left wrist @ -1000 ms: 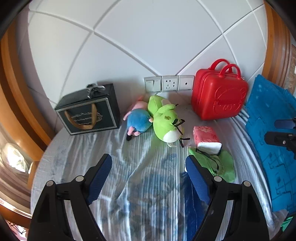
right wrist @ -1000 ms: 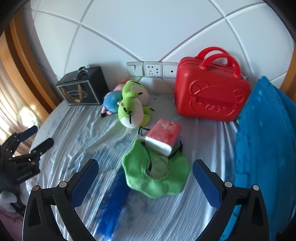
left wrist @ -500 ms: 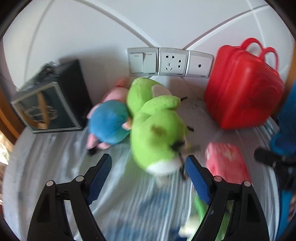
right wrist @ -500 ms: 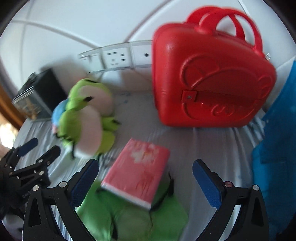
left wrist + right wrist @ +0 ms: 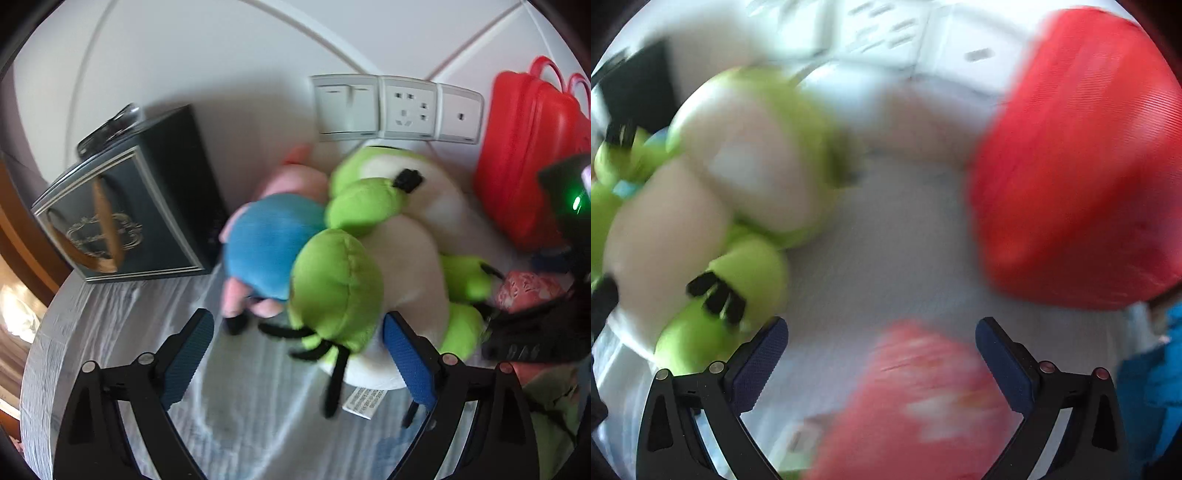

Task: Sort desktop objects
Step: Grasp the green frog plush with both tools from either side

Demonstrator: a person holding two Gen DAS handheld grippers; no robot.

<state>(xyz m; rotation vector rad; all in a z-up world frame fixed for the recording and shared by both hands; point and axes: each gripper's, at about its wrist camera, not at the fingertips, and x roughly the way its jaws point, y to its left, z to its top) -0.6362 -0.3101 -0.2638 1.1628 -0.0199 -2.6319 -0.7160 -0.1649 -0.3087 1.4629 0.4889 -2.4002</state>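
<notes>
The left hand-held gripper (image 5: 297, 341), jaws wide and just opening further, stood nearest the green frog toy (image 5: 354, 295), which lay lengthwise straight ahead, partly between its fingers, ungripped.

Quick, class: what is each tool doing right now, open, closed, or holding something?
Left tool: open, just widened, green plush frog between its fingers, not gripped.
Right tool: open, above the red tissue pack, holding nothing.

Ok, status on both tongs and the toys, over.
Left tongs open, jaws just widened, straddling the green frog plush, not gripping. Right tongs open over the red tissue pack. Blue-pink plush pressed against frog.
</notes>
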